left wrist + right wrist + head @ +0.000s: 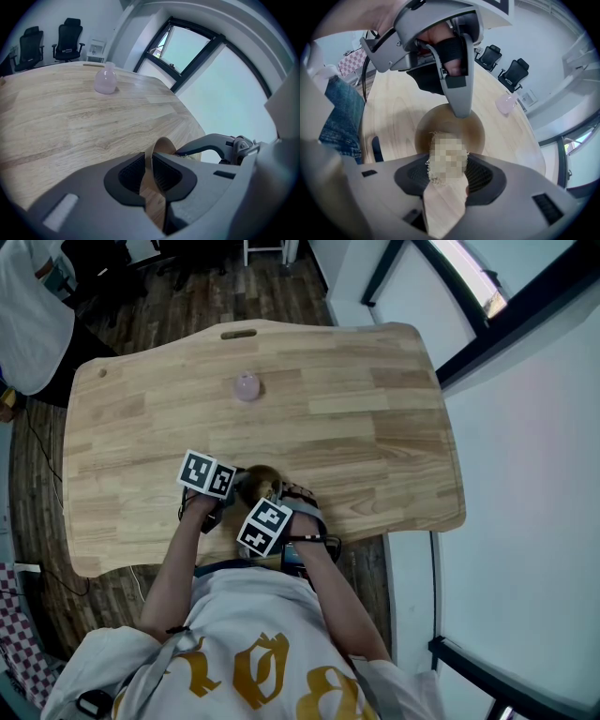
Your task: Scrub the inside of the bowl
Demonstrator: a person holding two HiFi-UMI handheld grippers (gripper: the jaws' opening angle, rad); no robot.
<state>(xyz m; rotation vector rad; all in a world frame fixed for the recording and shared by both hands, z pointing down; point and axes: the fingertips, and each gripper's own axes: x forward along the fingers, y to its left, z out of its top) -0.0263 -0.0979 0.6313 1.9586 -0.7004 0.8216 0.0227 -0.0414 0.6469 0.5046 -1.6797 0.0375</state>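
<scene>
A brown wooden bowl [262, 479] stands near the table's front edge. My left gripper [235, 488] is shut on the bowl's rim: in the left gripper view the thin rim [162, 145] runs up between the jaws of my left gripper [149, 169]. My right gripper [447, 177] is shut on a pale fibrous scrub pad [436, 174], which hangs over the near side of the bowl [474, 133]. Opposite it, my left gripper [461, 108] pinches the far rim. In the head view my right gripper [273, 500] sits just behind the bowl; the pad is hidden there.
A small pink bottle [247, 386] stands at the table's far middle, also visible as the bottle [105, 79] and the bottle [506, 103]. The light wood table [375, 427] ends close to my body. Office chairs [65, 40] stand beyond the far edge, windows to the right.
</scene>
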